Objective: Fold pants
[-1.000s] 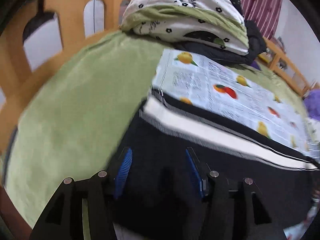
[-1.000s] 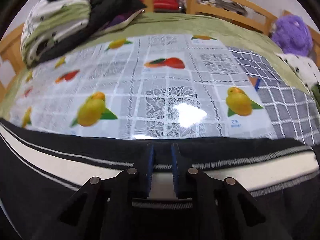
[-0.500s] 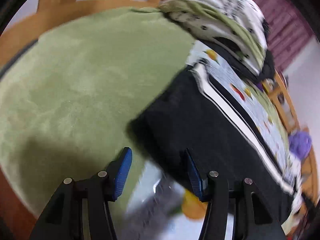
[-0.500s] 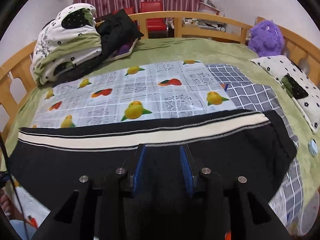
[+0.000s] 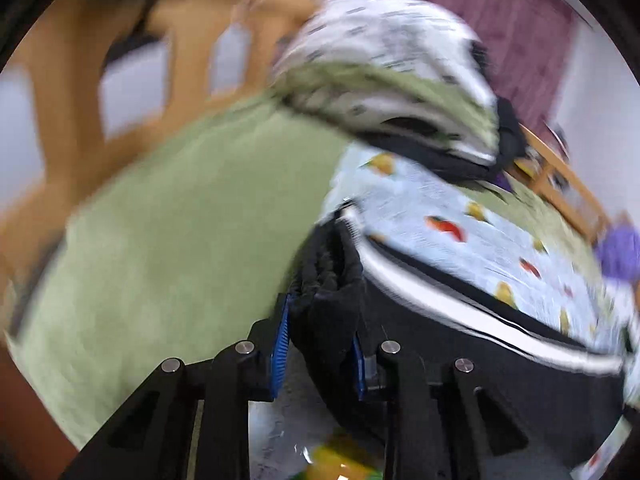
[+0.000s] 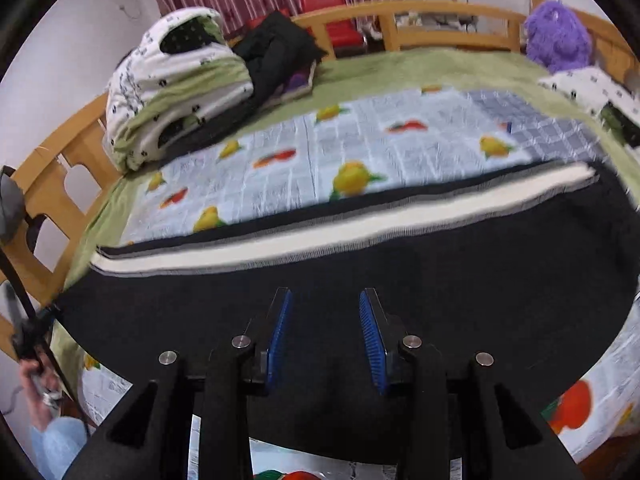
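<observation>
The black pants with a white side stripe lie folded lengthwise across the fruit-print cloth on the bed. My left gripper is shut on the bunched left end of the pants and holds it a little raised. The white stripe runs off to the right in the left wrist view. My right gripper is open and empty, hovering over the middle of the pants. The left gripper and the hand holding it show at the far left of the right wrist view.
A folded white and green quilt and black clothes are piled at the back left. A purple plush toy and a dotted pillow sit at the right. A wooden bed rail runs around the green blanket.
My left gripper has swung to the pants' left end and shut on it, bunching the cloth. My right gripper let go of the stripe edge, opened and pulled back above the pants.
</observation>
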{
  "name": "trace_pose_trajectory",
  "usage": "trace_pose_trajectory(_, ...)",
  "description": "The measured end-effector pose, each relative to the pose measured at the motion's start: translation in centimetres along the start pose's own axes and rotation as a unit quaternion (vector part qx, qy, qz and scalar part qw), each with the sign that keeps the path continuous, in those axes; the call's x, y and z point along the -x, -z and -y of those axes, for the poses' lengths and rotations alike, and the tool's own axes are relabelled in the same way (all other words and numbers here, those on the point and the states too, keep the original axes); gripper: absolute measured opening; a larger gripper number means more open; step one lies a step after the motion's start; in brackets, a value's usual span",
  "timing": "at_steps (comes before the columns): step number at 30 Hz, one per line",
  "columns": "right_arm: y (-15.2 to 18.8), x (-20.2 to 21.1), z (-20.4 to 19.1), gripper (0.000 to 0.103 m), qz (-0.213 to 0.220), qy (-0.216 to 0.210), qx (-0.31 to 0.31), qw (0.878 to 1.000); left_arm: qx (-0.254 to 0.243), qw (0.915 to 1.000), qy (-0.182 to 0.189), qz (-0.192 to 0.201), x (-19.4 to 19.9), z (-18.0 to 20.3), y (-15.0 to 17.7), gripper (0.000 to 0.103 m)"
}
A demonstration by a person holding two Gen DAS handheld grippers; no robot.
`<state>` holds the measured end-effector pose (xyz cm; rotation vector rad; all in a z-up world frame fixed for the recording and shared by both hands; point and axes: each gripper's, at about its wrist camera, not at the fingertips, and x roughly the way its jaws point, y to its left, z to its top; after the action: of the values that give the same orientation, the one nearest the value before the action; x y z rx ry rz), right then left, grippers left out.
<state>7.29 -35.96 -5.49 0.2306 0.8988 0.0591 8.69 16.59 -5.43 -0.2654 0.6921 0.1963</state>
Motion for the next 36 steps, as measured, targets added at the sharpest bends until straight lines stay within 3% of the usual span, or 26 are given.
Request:
trace_pose_trajectory(3, 0.6, -0.4, 1.3, 0.036, -0.002, 0.008, 0.007, 1.000, -0.072, 0.9970, -0.005, 0.028, 3.3, 5.8, -1.3, 0.022)
trace_pose_trajectory(8, 1.1, -0.2, 3.7, 0.036, 0.010, 0.066, 0.026, 0.997, -0.140, 0.9884, 0.036, 0.048, 6.2, 16.3, -0.4, 0.020)
trace_pose_trajectory(11, 1.4, 0.3, 6.3, 0.036, 0.006, 0.070, 0.000, 0.998, -0.162, 0.9827, 0.086, 0.026, 5.9, 23.5, 2.3, 0.020)
trace_pose_trajectory(14, 1.5, 1.8, 9.2, 0.036, 0.020, 0.059, -0.039, 0.997, -0.182, 0.9760, 0.119, 0.002, 5.2, 28.4, 5.5, 0.019)
trace_pose_trajectory(19, 2.6, 2.6, 12.8, 0.036, 0.014, 0.064, -0.075, 0.995, -0.234, 0.9539, 0.181, -0.050, 3.3, 34.6, 12.2, 0.019)
trace_pose_trajectory(21, 3.1, 2.7, 13.5, 0.036, 0.008, 0.071, -0.075, 0.995, -0.241, 0.9458, 0.200, -0.084, 2.4, 35.5, 14.2, 0.020)
trace_pose_trajectory(25, 3.6, 2.9, 13.8, 0.036, 0.006, 0.068, -0.066, 0.996, -0.253, 0.9369, 0.204, -0.128, 2.1, 35.0, 16.1, 0.025)
trace_pose_trajectory(26, 3.6, 2.8, 13.5, 0.036, 0.006, 0.064, -0.061, 0.996, -0.252, 0.9355, 0.209, -0.133, 2.4, 34.6, 16.0, 0.029)
trace_pose_trajectory(28, 3.3, 2.6, 12.7, 0.036, 0.007, 0.057, -0.052, 0.997, -0.247, 0.9352, 0.215, -0.135, 3.4, 33.3, 15.3, 0.052)
trace_pose_trajectory(30, 2.9, 2.2, 11.6, 0.036, 0.005, 0.038, -0.046, 0.998, -0.242, 0.9441, 0.198, -0.104, 4.5, 31.9, 14.0, 0.064)
trace_pose_trajectory(34, 1.9, 0.4, 8.3, 0.036, -0.004, -0.025, -0.034, 0.999, -0.236, 0.9609, 0.135, -0.051, 5.5, 28.4, 10.9, 0.065)
trace_pose_trajectory(36, 1.6, -0.8, 6.5, 0.036, -0.015, -0.056, -0.030, 0.998, -0.209, 0.9707, 0.114, -0.033, 5.6, 25.7, 9.3, 0.068)
